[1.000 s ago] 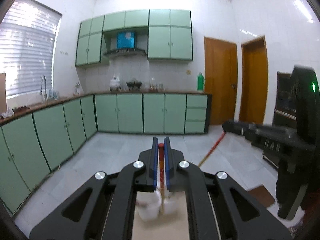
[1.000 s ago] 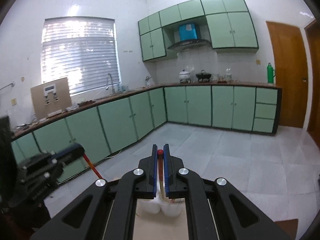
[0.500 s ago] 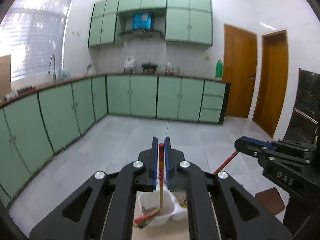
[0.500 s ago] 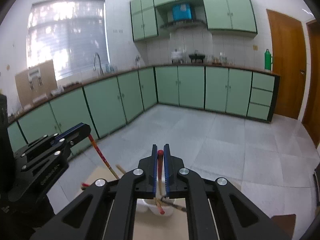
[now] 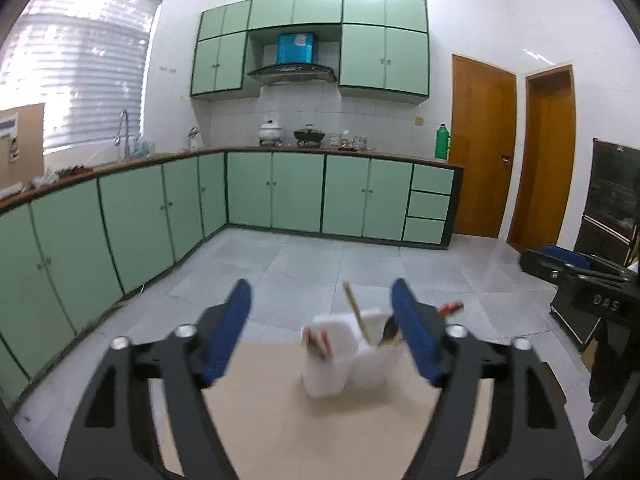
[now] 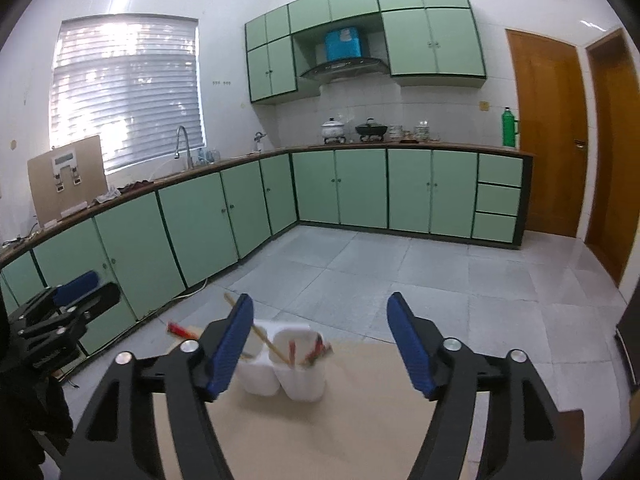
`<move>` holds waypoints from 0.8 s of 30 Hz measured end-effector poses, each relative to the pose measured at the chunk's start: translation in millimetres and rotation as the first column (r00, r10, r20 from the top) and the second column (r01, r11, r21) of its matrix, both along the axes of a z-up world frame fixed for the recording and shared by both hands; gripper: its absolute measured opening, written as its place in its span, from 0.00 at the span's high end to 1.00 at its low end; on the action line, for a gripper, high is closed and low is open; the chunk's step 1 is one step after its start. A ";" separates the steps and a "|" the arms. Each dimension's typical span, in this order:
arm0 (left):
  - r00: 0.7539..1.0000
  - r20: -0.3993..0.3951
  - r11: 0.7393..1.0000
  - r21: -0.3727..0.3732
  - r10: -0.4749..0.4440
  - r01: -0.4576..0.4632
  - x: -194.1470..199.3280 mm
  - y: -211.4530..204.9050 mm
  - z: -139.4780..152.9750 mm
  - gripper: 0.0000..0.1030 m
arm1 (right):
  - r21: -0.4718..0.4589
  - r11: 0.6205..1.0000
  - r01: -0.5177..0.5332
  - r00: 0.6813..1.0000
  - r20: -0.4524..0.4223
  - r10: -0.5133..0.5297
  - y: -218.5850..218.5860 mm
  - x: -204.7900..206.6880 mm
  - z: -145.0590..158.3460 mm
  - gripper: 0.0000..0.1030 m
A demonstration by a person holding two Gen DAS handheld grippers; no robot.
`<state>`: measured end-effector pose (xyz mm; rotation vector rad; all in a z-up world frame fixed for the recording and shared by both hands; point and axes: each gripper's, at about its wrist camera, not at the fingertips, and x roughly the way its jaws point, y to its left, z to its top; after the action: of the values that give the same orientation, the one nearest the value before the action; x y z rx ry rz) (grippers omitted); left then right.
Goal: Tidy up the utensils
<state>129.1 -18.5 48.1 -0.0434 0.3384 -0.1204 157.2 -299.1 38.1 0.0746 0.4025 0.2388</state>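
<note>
Item: white holder [image 5: 348, 356], two compartments joined side by side, standing upright near the far edge of the tan desk [image 5: 288, 420]; same holder in the right wrist view [image 6: 286, 376].

Contents, as far as blur allows: one pale wooden chopstick [image 5: 357, 307] leaning out of the top; red-tipped sticks [image 5: 316, 340] in one compartment, at least two, exact count not readable; one dark utensil [image 5: 389, 330] in the other, kind unclear. One red-tipped piece [image 5: 451, 306] shows just beside the holder; whether it lies in or out of it cannot be told.

Tools: two. Left tool [image 5: 322, 334], fingers wide apart, nothing between them, holder framed in the gap. Right tool [image 6: 320, 340], fingers likewise wide apart and empty, holder below and slightly left of centre.

Progress, judged: utensils appear gathered in the holder, none seen loose on the bare desk; task looks nearly or fully done. Remaining, if anything: the doubtful red-tipped piece.

Surroundings: green kitchen cabinets [image 6: 200, 216], tiled floor [image 6: 400, 276], two wooden doors [image 5: 482, 148].
</note>
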 end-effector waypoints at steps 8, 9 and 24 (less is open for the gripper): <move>0.993 -0.113 1.000 -0.015 0.023 -0.025 -55.7 10.0 -44.2 0.16 | 0.015 1.000 0.024 0.999 -0.041 -0.024 -9.5 -68.8 -36.8 0.09; 0.992 -0.126 1.000 -0.014 0.025 -0.027 -59.8 10.4 -48.0 0.15 | 0.020 1.000 0.021 0.999 -0.050 -0.020 -10.3 -77.4 -41.5 0.06; 0.995 -0.099 1.000 0.001 0.003 -0.003 -113.3 -1.7 -32.8 0.10 | 0.022 0.999 -0.030 0.999 -0.033 0.031 -1.4 -122.9 -28.0 0.06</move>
<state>15.8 -20.1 15.3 -0.0492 0.4371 -0.1153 34.3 -300.5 10.2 0.0935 0.4346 0.2721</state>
